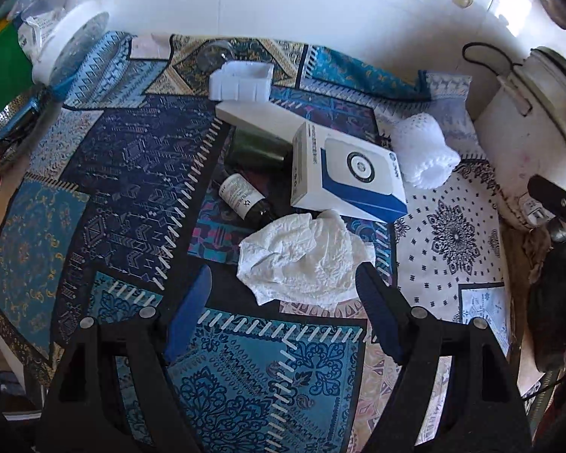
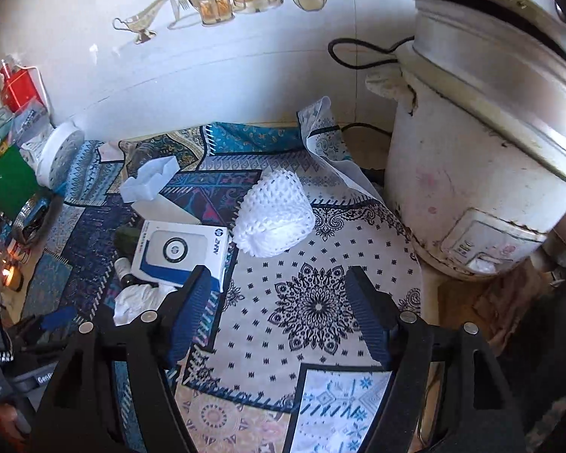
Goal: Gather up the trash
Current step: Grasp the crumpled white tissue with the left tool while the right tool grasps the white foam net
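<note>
Beside the tissue (image 1: 305, 256), a box (image 1: 351, 173) and bottle (image 1: 245, 198).

Patterned tablecloth (image 1: 105, 173) under tissue (image 1: 305, 260), box (image 1: 347, 173), bottle (image 1: 245, 196), foam net (image 2: 275, 215).

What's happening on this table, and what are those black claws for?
A person holds a gripper in each hand to collect trash from the patterned tablecloth. Both are open and empty. The left gripper hangs just short of a crumpled tissue, which lies beside a blue-and-white box and a small bottle. The right gripper is over bare cloth, with a white foam net ahead of it.
</note>
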Action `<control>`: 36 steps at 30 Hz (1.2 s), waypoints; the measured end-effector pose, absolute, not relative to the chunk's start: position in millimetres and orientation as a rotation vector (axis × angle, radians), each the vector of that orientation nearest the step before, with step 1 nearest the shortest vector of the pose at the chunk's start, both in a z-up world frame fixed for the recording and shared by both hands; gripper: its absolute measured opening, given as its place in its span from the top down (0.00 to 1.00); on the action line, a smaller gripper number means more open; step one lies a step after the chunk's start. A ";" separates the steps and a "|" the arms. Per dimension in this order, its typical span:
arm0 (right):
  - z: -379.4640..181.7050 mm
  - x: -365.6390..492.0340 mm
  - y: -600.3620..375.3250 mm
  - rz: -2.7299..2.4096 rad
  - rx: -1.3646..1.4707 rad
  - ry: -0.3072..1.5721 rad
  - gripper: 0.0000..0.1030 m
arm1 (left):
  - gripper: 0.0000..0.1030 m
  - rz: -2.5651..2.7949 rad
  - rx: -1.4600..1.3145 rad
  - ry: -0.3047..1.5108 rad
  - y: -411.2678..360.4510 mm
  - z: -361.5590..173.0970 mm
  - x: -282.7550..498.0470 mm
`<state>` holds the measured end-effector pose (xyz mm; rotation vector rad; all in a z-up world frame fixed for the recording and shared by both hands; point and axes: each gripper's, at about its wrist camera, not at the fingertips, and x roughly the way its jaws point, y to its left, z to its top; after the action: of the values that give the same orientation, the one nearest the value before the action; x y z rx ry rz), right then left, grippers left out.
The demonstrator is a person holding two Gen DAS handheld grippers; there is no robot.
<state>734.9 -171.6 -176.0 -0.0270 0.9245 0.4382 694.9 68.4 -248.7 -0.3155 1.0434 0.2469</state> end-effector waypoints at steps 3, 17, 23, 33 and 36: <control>-190.5 761.2 -164.1 0.452 -0.002 0.960 0.32 | 0.24 0.257 -0.343 1.080 72.7 -268.8 709.5; -263.0 842.0 -138.8 0.527 0.227 1.164 0.32 | 0.25 0.274 -0.350 1.110 65.0 -304.7 738.6; -270.0 838.5 -130.8 0.546 0.226 1.157 0.35 | 0.57 0.251 -0.300 1.122 56.1 -301.4 735.5; -245.0 816.9 -138.8 0.525 0.162 1.038 0.57 | 0.93 0.226 -0.368 1.095 66.8 -282.0 712.4; -235.7 804.2 -145.7 0.521 0.163 1.024 0.57 | 0.94 0.221 -0.360 1.074 65.2 -269.4 703.1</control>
<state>804.2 -145.7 -235.7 0.1633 1.0242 0.5211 703.1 65.2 -269.4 -0.3595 1.0743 0.2210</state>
